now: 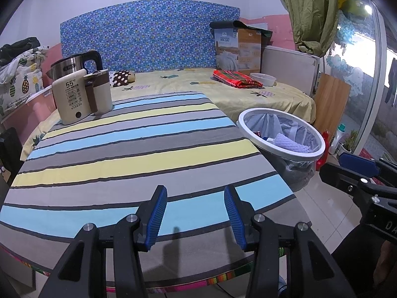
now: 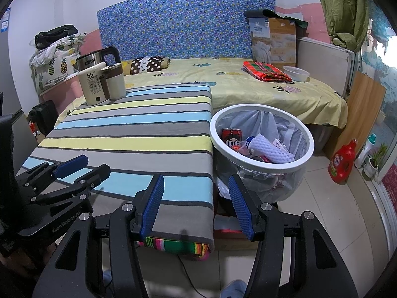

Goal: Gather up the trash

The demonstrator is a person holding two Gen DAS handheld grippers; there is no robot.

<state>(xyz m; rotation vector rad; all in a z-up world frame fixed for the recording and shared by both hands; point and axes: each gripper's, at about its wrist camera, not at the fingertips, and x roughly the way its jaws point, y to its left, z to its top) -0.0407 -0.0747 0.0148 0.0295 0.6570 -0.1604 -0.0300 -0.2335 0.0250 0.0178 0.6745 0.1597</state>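
A white-rimmed trash bin (image 2: 260, 167) with a clear liner stands on the floor right of the striped-cloth table (image 2: 136, 134). Inside it lie a red drink can (image 2: 232, 136), a white foam net sleeve (image 2: 270, 152) and other scraps. My right gripper (image 2: 196, 181) hovers open over the table's near right corner, with nothing between its blue pads. My left gripper (image 1: 194, 191) is open and empty above the table's (image 1: 124, 149) front edge. In the left wrist view the bin (image 1: 280, 151) sits off the table's right side, and the right gripper (image 1: 357, 171) shows at the far right.
A steel kettle (image 2: 95, 58) and a cream warmer with a cup (image 2: 99, 87) stand at the table's far left corner. Behind lies a bed (image 2: 248, 92) with a red plaid cloth (image 2: 266, 72) and a white bowl (image 2: 296, 73). A red detergent bottle (image 2: 343, 161) is on the floor at right.
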